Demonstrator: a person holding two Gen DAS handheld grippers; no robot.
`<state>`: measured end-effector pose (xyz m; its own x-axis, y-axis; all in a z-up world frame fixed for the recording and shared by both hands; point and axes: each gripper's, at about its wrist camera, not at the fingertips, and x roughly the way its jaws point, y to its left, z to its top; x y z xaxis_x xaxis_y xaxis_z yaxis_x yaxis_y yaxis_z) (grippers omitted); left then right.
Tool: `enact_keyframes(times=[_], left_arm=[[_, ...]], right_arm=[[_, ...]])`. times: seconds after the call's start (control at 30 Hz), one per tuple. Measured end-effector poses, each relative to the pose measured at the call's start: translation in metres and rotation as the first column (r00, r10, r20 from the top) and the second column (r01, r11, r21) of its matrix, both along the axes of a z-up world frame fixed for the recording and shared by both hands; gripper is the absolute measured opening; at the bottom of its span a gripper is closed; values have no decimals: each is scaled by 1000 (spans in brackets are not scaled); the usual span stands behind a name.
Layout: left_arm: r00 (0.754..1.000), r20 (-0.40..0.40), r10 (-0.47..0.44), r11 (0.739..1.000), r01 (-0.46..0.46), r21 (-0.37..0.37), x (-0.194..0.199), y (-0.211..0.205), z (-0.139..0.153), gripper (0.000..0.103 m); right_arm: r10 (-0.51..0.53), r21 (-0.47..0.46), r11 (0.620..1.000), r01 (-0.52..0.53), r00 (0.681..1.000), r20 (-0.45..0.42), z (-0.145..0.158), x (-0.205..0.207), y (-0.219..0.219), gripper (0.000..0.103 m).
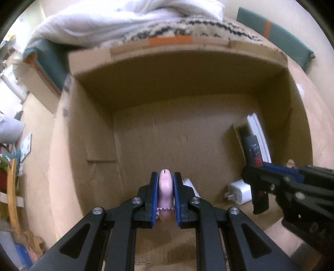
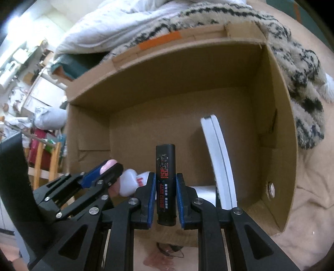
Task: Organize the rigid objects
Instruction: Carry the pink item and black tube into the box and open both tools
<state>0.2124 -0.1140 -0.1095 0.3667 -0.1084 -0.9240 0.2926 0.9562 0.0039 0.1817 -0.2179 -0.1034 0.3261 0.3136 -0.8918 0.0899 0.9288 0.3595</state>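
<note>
My left gripper (image 1: 165, 183) is shut on a small pink rounded object (image 1: 165, 188) with a bead strap, over the near part of an open cardboard box (image 1: 187, 68). In the right wrist view the left gripper (image 2: 110, 166) shows at the left with the pink object (image 2: 107, 164) between its pads. My right gripper (image 2: 166, 187) is shut on a black stick-shaped case (image 2: 165, 181) with red lettering, held upright over the box (image 2: 271, 104). From the left wrist view the right gripper (image 1: 255, 177) enters at the right with the black case (image 1: 253, 150).
Inside the box lie a white charger plug (image 1: 240, 192), a white rounded case (image 2: 129, 181) and a tall white flat object (image 2: 219, 158) leaning at the right wall. A striped furry blanket (image 2: 292, 83) and white bedding (image 1: 125, 18) lie behind the box.
</note>
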Motion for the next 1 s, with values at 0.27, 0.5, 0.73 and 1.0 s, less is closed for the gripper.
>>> enact_keyframes(times=[0.27,0.5,0.73,1.0], left_arm=[[1000,-19,-7,1000,7,22,3,-2,-9,13],[999,-30,30,999,-29,25,10,2,-11,13],[999,-35,32,999,-31,21,12,-2,-13,13],[999,11,33,999,-33,21,5,-2,-3,21]], right_arm=[[-4,-21,1000,3,999,-42,-14,10,5,20],[-14,-23,1000,13,998,-61,-22,19,10,20],[-34,-15,999,33,999,-39,-11,15,1,20],[-73,32,997,73,997,-11,3,4,-17,20]])
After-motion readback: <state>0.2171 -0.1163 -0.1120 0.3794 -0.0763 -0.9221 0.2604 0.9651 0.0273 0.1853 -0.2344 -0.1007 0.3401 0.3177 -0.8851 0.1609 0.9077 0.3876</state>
